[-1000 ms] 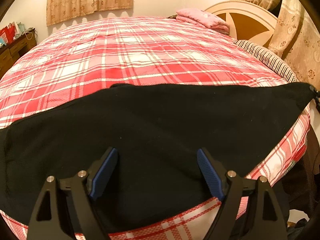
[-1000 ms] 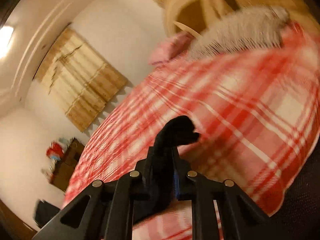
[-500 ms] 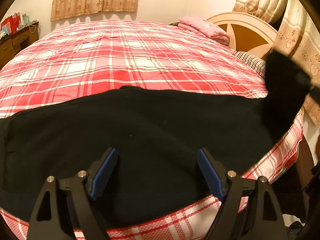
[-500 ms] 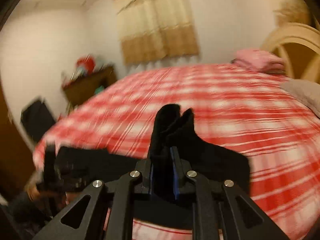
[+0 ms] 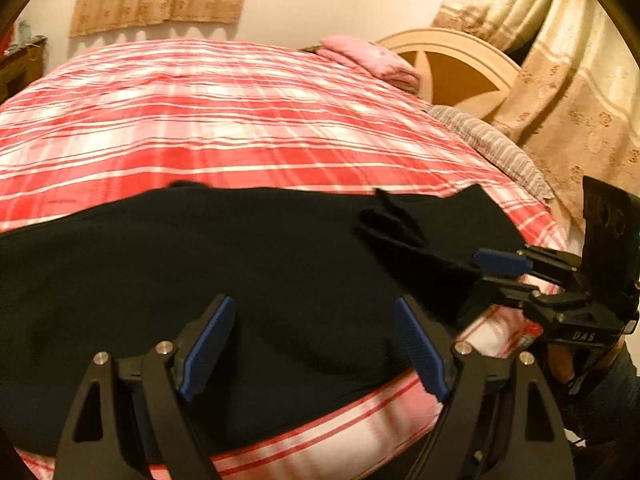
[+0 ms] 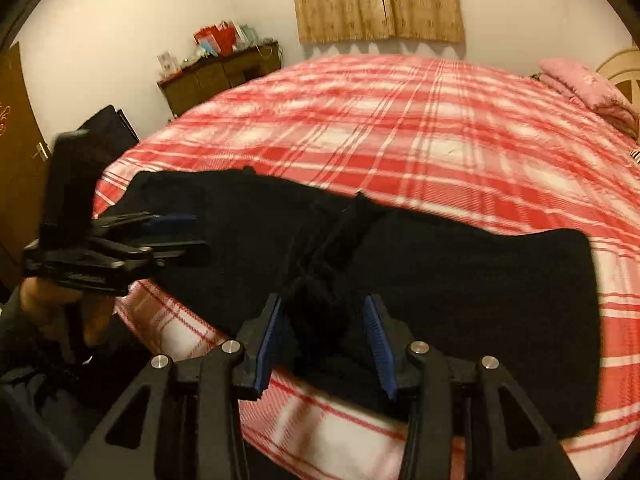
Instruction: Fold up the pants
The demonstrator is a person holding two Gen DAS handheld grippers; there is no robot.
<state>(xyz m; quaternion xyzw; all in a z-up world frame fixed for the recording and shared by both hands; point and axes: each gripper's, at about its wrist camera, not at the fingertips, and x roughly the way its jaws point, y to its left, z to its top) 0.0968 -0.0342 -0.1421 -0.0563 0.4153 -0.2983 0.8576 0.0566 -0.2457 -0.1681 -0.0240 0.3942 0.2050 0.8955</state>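
Wide open plaid bed (image 6: 420,128) ahead of me, nothing on it past the black pants (image 6: 460,280) until the pink pillow (image 6: 580,84) by the headboard (image 5: 460,68). My left hand-held gripper (image 5: 316,352) hovers spread over the pants, clear room between its pads. My right hand-held gripper (image 6: 326,344) is opening, a bunched ridge of the pants sitting between the jaws. The two tools are close at the near bed edge, so crossing is tight. Dresser (image 6: 220,76) and curtains (image 5: 560,100) stand well off at the walls.
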